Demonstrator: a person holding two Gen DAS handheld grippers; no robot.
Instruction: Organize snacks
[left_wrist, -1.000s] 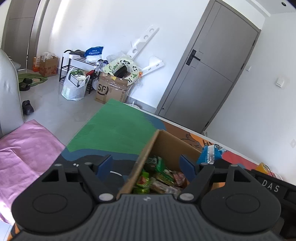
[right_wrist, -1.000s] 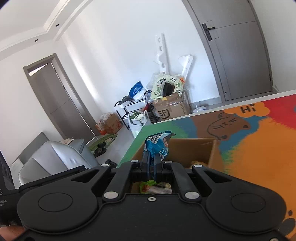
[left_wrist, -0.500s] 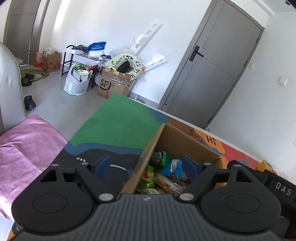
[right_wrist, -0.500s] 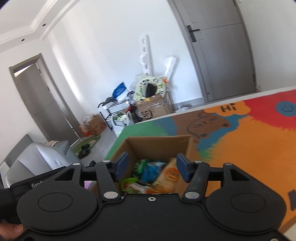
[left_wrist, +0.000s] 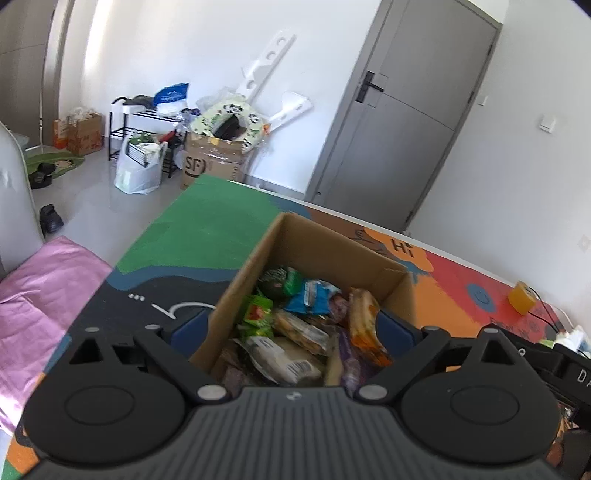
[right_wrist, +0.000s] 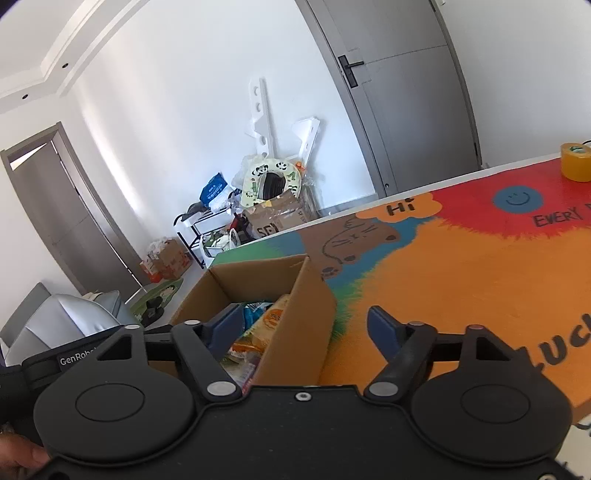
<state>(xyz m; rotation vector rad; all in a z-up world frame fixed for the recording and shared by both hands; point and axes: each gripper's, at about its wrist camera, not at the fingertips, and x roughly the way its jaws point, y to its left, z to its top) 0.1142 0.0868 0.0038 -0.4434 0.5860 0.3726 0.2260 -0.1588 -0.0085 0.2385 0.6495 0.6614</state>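
Note:
An open cardboard box (left_wrist: 321, 243) full of snack packets stands on the colourful table mat (right_wrist: 461, 277). Among the packets lie a blue one (left_wrist: 310, 299), green ones and an orange one (right_wrist: 273, 317). My left gripper (left_wrist: 291, 328) hovers over the near end of the box, its jaws opening wide; its blue pads straddle the box's left wall without pressing on it. My right gripper (right_wrist: 306, 328) is beside the box (right_wrist: 295, 295), its jaws also opening. The box's right wall sits between its fingers, untouched, and it holds no packet.
A yellow tape roll (right_wrist: 576, 162) stands at the far right of the table. A pink cloth (left_wrist: 33, 295) lies off the table's left edge. Boxes, bags and a rack (left_wrist: 147, 129) crowd the far wall beside a grey door (left_wrist: 406, 129).
My right gripper let go of the blue packet, which now lies in the box, then opened and swung right. My left gripper opened wider and shifted over the box.

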